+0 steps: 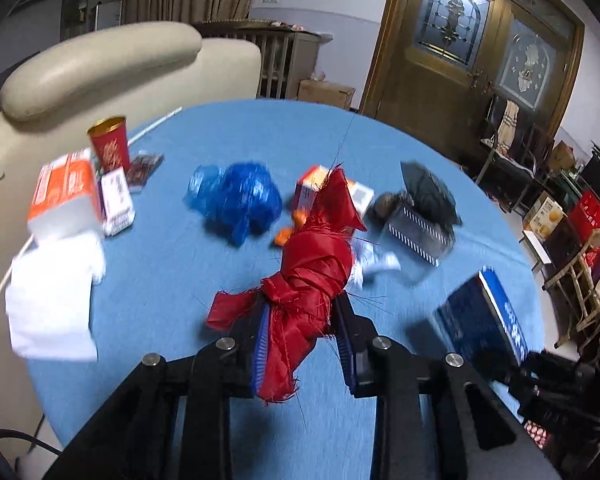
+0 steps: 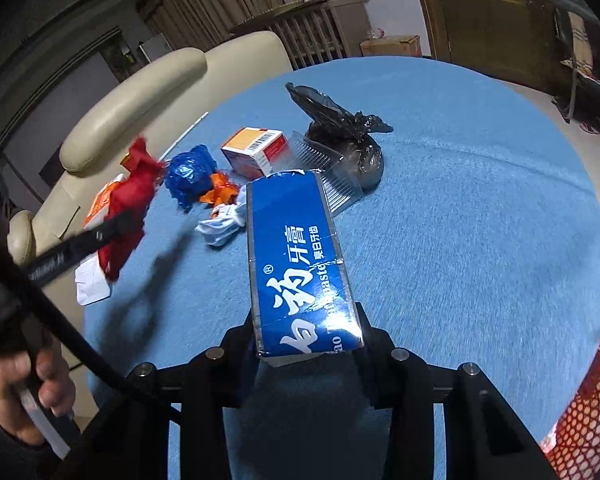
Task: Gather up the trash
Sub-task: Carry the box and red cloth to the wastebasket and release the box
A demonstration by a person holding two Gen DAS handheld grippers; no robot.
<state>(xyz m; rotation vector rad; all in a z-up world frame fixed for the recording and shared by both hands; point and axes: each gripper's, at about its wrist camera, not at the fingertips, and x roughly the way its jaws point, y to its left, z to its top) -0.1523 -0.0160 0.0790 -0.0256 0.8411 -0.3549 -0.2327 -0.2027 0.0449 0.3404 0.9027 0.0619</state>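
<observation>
**Both grippers loaded above the blue table**

Now your left gripper point(image 1: 300, 336) is clamped on a knotted red cloth point(image 1: 312, 276) with frayed threads; its blue-ribbed pads squeeze the bundle from both sides and it hangs clear of the table point(image 1: 160, 288). Your right gripper point(image 2: 306, 340) is closed on the near end of a blue box point(image 2: 296, 260), which juts far-ward over the cloth-covered top. The box reads "Toothpaste", with large white Chinese characters including 牙膏 and a small ® mark.

The rest of the trash lies in the middle and far-left of the table. In the right wrist view an orange-and-white carton point(image 2: 256, 152) shows a barcode; its other print is too small to read. Left of it sit a blue bag point(image 2: 190, 174), an orange wrapper point(image 2: 220, 192) and a white scrap point(image 2: 222, 224). Right of the carton lies a clear ridged tray point(image 2: 324, 172), touching a tied black bag point(image 2: 352, 144).

In the left wrist view a red cup point(image 1: 109, 146) with gold script, blurred, stands at the far-left edge beside an orange box point(image 1: 66, 192) and white paper point(image 1: 52, 304).

The table's right half is bare. A red mesh basket point(image 2: 580, 412) shows past the near-right edge, and a cream chair point(image 2: 140, 92) hugs the far-left rim.
</observation>
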